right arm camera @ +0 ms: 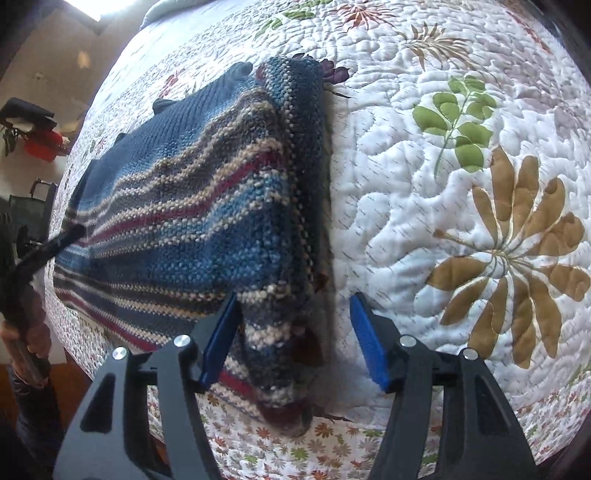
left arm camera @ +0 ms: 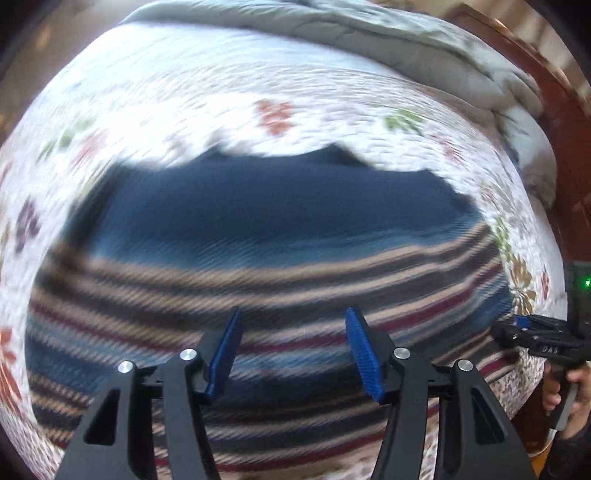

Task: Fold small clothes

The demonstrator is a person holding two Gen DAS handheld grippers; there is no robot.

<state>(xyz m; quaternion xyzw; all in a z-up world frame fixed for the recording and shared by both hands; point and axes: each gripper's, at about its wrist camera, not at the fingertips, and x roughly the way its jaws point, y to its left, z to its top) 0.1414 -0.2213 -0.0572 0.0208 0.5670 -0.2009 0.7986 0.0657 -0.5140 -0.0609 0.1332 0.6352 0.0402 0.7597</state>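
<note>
A knitted sweater [left arm camera: 258,221], navy at the top with tan, maroon and blue stripes below, lies flat on the bed. In the blurred left wrist view my left gripper [left arm camera: 293,314] hovers open over its striped part, with nothing between the blue pads. My right gripper [right arm camera: 293,299] is open above the sweater's [right arm camera: 184,192] near right corner. A flap [right arm camera: 303,147] is folded over along that right edge. The left pad sits over the knit and the right pad over bare quilt; neither presses. The right gripper [left arm camera: 524,328] also shows at the left wrist view's right edge, held by a hand [left arm camera: 561,384].
A white floral quilt [right arm camera: 443,184] covers the bed around the sweater. A bunched grey duvet [left arm camera: 369,33] lies at the far end, beside a wooden bed frame [left arm camera: 554,110]. A hand [right arm camera: 22,332] holds the left gripper at the left edge. A red object [right arm camera: 46,146] sits off the bed.
</note>
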